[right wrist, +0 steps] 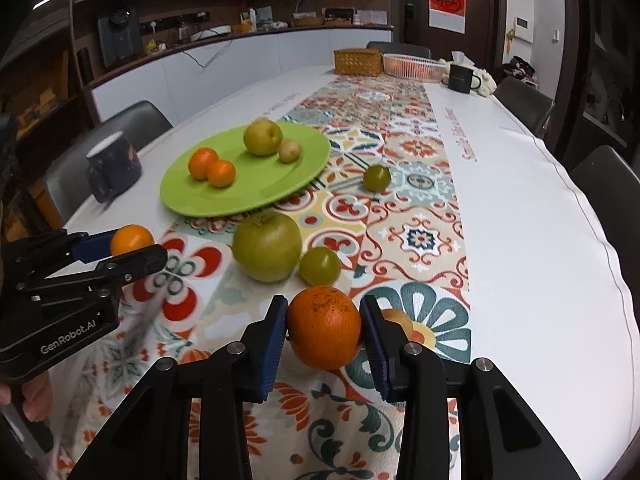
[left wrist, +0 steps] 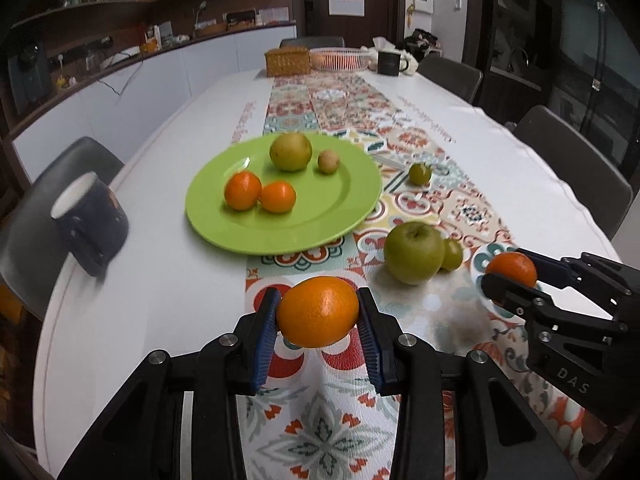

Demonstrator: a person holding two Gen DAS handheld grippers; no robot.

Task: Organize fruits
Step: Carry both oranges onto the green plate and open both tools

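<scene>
My left gripper (left wrist: 318, 312) is shut on an orange (left wrist: 318, 311), held above the patterned runner in front of the green plate (left wrist: 320, 220). The plate holds two small oranges (left wrist: 260, 193), a yellow-green pear (left wrist: 291, 152) and a small brownish fruit (left wrist: 329, 161). My right gripper (right wrist: 325, 330) is shut on a darker orange (right wrist: 325, 328). A big green apple (right wrist: 267, 246), a small green fruit (right wrist: 320, 266) and another small green fruit (right wrist: 377, 178) lie on the runner. In the right wrist view the left gripper (right wrist: 136, 246) shows at the left with its orange (right wrist: 131, 240).
A dark mug (left wrist: 90, 226) stands at the table's left edge beside the plate. At the far end are a wicker box (left wrist: 287, 61), a pink basket (left wrist: 339, 58) and a black mug (left wrist: 390, 63). Chairs line both sides. A pale fruit (right wrist: 398, 320) lies behind my right finger.
</scene>
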